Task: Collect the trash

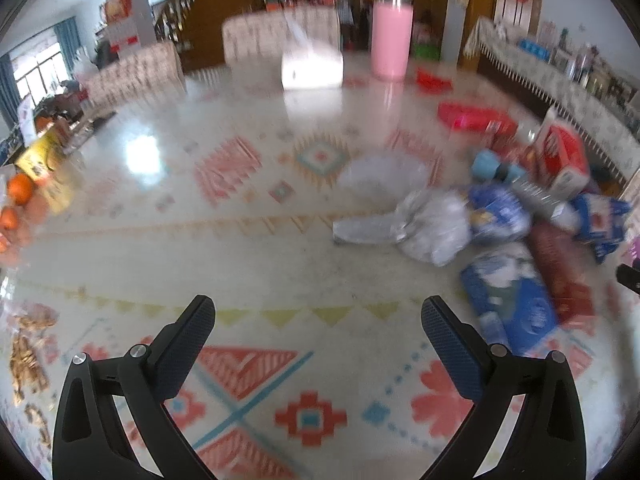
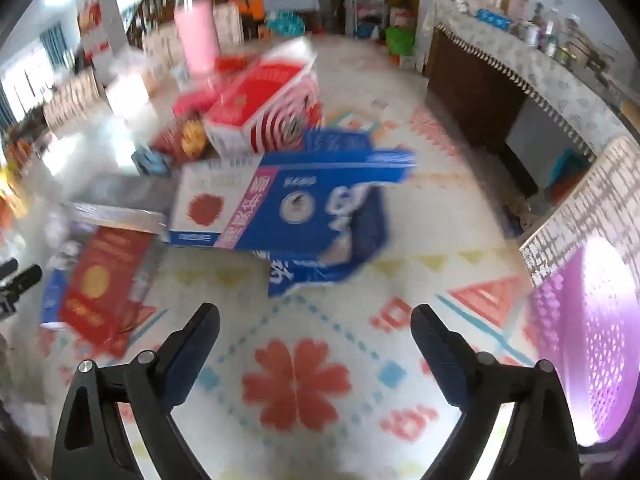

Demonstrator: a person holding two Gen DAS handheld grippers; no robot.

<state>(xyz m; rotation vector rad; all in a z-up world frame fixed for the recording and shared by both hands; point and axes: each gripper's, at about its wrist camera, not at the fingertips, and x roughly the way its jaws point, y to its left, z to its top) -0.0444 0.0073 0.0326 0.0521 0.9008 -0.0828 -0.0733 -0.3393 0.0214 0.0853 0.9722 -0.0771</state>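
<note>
Trash lies in a heap on the patterned tablecloth. In the left wrist view a crumpled clear plastic bag lies right of centre, with blue wrappers and red boxes further right. My left gripper is open and empty, short of the bag. In the right wrist view a blue and white carton lies ahead, a red and white box behind it, a flat red box at the left. My right gripper is open and empty, just short of the blue carton.
A pink bottle and a white tissue box stand at the table's far side. Oranges and snacks lie at the left edge. A purple perforated bin stands at the right. Chairs and a sideboard surround the table.
</note>
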